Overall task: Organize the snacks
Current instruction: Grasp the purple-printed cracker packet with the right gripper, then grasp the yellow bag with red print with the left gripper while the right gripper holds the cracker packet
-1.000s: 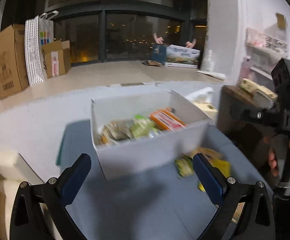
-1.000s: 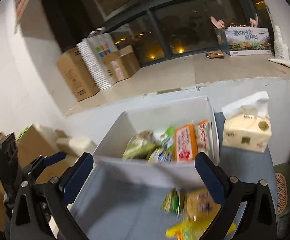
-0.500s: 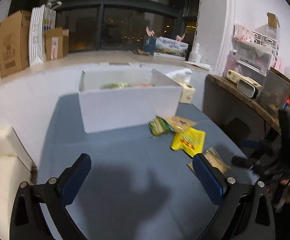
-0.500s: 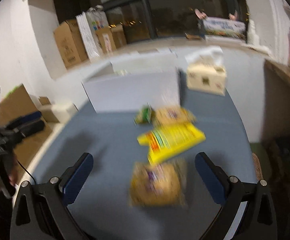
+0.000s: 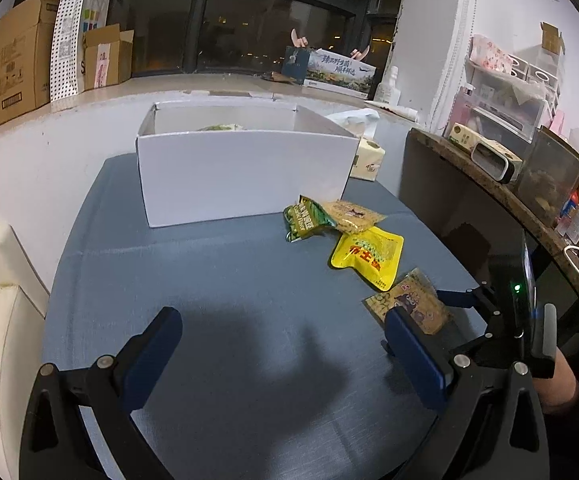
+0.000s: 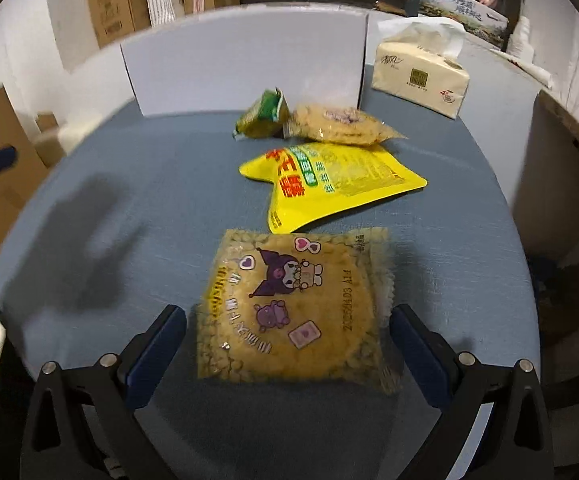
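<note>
Blue-grey tabletop [image 6: 129, 184]: right gripper [image 6: 287, 340] stands released astride the flat tan cartoon-printed snack packet [image 6: 293, 312], left gripper [image 5: 281, 344] released and empty; closing risks the thin slippery packet buckling or sliding free short of the white cardboard box [image 6: 245, 64].

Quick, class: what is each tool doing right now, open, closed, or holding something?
Left tool: open, holding nothing.
Right tool: open, either side of the cartoon snack pack, not yet gripping it.

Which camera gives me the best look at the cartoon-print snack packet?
Right wrist: the cartoon-print snack packet lies flat, centred between the open right gripper. Left wrist shows it small, at an angle, partly behind that camera's own finger.
</note>
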The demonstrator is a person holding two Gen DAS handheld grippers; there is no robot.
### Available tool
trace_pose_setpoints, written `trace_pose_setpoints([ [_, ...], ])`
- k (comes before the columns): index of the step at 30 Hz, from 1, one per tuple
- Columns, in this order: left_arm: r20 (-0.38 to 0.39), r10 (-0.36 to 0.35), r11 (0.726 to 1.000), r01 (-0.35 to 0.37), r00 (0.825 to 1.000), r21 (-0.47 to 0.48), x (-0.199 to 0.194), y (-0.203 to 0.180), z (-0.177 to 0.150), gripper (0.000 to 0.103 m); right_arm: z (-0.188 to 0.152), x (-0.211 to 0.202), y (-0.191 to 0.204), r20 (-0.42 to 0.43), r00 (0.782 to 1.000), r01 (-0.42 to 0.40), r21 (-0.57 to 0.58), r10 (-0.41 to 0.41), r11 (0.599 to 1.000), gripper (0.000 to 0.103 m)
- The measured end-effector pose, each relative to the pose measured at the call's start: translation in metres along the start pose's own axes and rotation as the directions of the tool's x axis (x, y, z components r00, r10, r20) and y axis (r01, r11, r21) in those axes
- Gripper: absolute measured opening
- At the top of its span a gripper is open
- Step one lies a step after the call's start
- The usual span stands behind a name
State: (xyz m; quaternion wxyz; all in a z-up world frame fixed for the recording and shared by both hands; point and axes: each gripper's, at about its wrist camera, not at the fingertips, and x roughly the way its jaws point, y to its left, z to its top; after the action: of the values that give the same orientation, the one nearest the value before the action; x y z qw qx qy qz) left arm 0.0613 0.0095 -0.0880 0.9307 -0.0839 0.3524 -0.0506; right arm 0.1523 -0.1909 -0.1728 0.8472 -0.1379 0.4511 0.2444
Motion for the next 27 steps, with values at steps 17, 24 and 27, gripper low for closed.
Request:
trace_pose_setpoints([
  [17,-0.095,-0.057,0.987,0.071,0.994,0.145,0.048,-0.037,0.012,0.103,-0.01,-0.048,-0.001,0.075,0.996,0.06,-0.034,-0.057,0.998,0.078],
  [24,-0.203,-0.183,0.96,0.219,0.962,0.173,0.11,-0.081,0.028,0.103,-0.031,-0.089,-0.026,0.118,0.988,0.097,0.028,-0.1,0.995,0.079],
  [27,-0.223,-0.165,0.948,0.217,0.961,0.233,0.135,-0.101,0.033,0.103,-0.038,-0.093,-0.043,0.125,0.988,0.086,0.076,-0.095,0.993,0.078],
])
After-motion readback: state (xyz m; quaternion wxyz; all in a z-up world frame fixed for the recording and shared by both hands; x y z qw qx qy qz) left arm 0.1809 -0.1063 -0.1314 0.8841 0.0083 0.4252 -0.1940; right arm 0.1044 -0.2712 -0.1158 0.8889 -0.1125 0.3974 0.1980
